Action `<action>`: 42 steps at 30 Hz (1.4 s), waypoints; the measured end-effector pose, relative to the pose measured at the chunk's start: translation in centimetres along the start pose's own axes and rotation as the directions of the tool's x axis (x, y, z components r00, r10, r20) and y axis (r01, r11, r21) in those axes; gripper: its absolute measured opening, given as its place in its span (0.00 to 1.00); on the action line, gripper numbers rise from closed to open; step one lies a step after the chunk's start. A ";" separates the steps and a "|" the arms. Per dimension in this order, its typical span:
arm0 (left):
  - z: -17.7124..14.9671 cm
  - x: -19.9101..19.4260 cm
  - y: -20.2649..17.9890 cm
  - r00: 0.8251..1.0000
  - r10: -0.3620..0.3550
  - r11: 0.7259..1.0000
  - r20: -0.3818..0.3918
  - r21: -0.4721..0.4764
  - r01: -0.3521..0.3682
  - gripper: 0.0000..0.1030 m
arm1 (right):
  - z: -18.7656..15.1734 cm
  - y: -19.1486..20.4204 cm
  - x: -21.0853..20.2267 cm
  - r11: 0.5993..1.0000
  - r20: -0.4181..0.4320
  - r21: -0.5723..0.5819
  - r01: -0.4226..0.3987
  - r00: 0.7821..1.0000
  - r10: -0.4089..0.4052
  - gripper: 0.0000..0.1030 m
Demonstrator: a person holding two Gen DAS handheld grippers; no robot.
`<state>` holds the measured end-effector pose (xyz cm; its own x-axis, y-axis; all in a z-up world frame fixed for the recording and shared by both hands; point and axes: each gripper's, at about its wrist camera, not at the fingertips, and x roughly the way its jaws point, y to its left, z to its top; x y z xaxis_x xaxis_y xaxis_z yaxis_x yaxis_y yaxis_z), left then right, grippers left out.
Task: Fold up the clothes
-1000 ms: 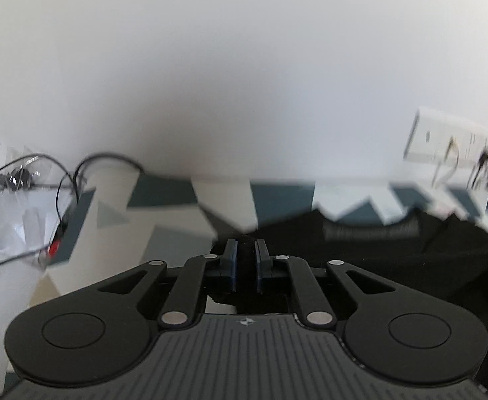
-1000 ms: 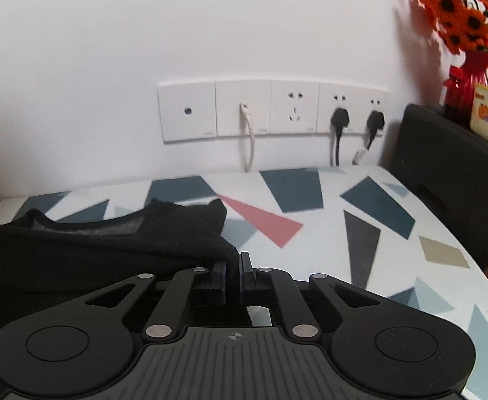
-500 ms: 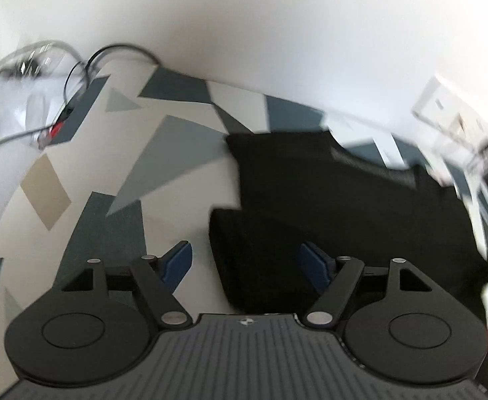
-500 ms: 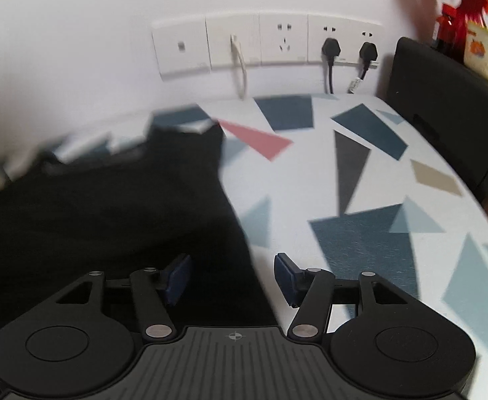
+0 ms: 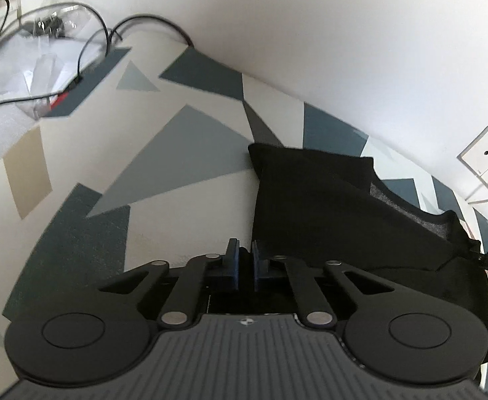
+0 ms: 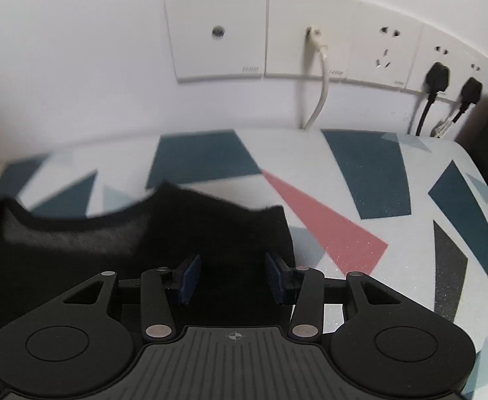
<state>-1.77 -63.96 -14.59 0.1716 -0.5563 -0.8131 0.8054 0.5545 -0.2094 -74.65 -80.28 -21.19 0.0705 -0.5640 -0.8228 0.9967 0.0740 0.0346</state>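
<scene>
Fingers (image 5: 233,261) of the left gripper (image 5: 244,263) stand nearly together, their 2 blue pads almost closed, having just snapped in from a wide spread; dark cloth shows low in the narrow slot between them, at the near left edge of the black garment (image 5: 337,206), but whether the pads pinch it I cannot tell. Fingers (image 6: 188,278) of the right gripper (image 6: 233,278) stand apart and have just been closing; black cloth fills the gap between the 2 pads, which do not press on it, over the garment's (image 6: 210,233) right edge.

Beyond the left gripper the garment lies on the patterned worktop (image 5: 177,153), partly folded, with a squared corner toward the wall and a grey inner lining showing along its far side. From the right gripper, its curved neckline faces the wall. Right of the garment the worktop (image 6: 360,183) shows a pink triangle and dark blue shapes. On the wall behind the garment is a row of white socket plates (image 6: 217,33), with 1 white cable (image 6: 320,93) and 2 black plugs (image 6: 439,78). Far left of the garment, at the worktop's end, lie black cables (image 5: 97,33) and clear plastic wrapping (image 5: 27,66).
</scene>
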 end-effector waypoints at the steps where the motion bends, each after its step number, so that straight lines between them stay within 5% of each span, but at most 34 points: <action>1: 0.0 -0.3 -0.3 1.000 0.008 1.000 0.020 0.026 -0.009 0.06 | -0.1 0.1 -0.3 1.000 0.011 -0.016 0.014 1.000 -0.014 0.09; 6: 0.9 -1.7 -1.8 0.994 0.000 0.993 0.110 0.121 -0.013 0.05 | -0.3 -2.6 -2.8 0.993 0.136 0.115 -0.028 0.991 0.013 0.02; 16: 2.6 -0.9 -3.3 0.981 -0.034 0.991 0.191 0.132 0.009 0.05 | 0.3 -7.1 -3.8 0.945 0.293 0.319 -0.066 0.956 -0.032 0.02; 19: 3.1 1.5 -3.5 0.982 -0.036 0.991 0.186 0.134 0.011 0.05 | 0.4 -7.3 -2.5 0.938 0.297 0.346 -0.026 0.951 -0.083 0.00; 21: 3.4 3.7 -3.5 0.992 -0.053 0.987 0.116 0.157 0.034 0.08 | 0.5 -7.4 -1.1 0.937 0.271 0.350 0.008 0.956 -0.110 0.00; 24: 3.6 5.0 -3.0 0.999 -0.023 0.988 0.038 0.154 0.017 0.23 | 0.6 -7.3 0.2 0.944 0.222 0.329 0.008 0.971 -0.085 0.07; 26: 3.7 4.5 -2.0 0.998 -0.048 0.993 0.048 0.107 0.043 0.54 | 0.3 -6.5 -0.2 0.958 0.216 0.285 -0.032 0.976 -0.032 0.25; 27: 3.8 4.4 -1.5 0.996 -0.074 0.995 0.045 0.068 0.070 0.55 | 0.0 -6.2 -0.6 0.965 0.224 0.259 -0.048 0.975 -0.012 0.41; 28: 3.9 4.4 -1.0 0.994 -0.101 0.995 0.042 0.027 0.100 0.55 | -0.2 -5.7 -0.9 0.971 0.228 0.231 -0.064 0.974 0.010 0.50; 30: 4.2 5.1 -0.5 0.992 -0.125 0.991 0.014 -0.044 0.126 0.53 | -0.7 -4.6 -0.9 0.981 0.218 0.171 -0.090 0.975 0.051 0.50; 31: 4.3 5.2 -0.3 0.990 -0.142 0.988 0.008 -0.065 0.143 0.38 | -0.9 -4.0 -0.5 0.986 0.203 0.142 -0.092 0.977 0.062 0.49; 32: 4.1 5.4 -0.3 0.987 -0.160 0.985 0.002 -0.068 0.159 0.09 | -1.0 -3.3 -0.1 0.990 0.186 0.110 -0.087 0.980 0.065 0.47; 34: 3.6 5.0 -1.1 0.989 -0.146 0.989 0.007 -0.016 0.146 0.07 | -1.4 -2.1 0.7 0.998 0.162 0.044 -0.042 0.986 0.034 0.18; 38: 2.9 3.0 -1.7 0.992 -0.114 0.992 0.062 0.064 0.110 0.07 | -1.8 -1.6 -0.2 0.998 0.209 0.050 -0.027 0.978 0.016 0.12; 42: 2.9 2.2 -1.5 0.989 -0.123 0.989 0.086 0.094 0.115 0.07 | -1.5 -3.8 -1.4 0.976 0.262 0.185 -0.111 0.963 0.060 0.12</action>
<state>-0.97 -67.83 -14.42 0.1195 -0.6715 -0.7313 0.8696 0.4262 -0.2493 -78.59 -78.50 -21.00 0.1384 -0.7540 -0.6421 0.9730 -0.0173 0.2300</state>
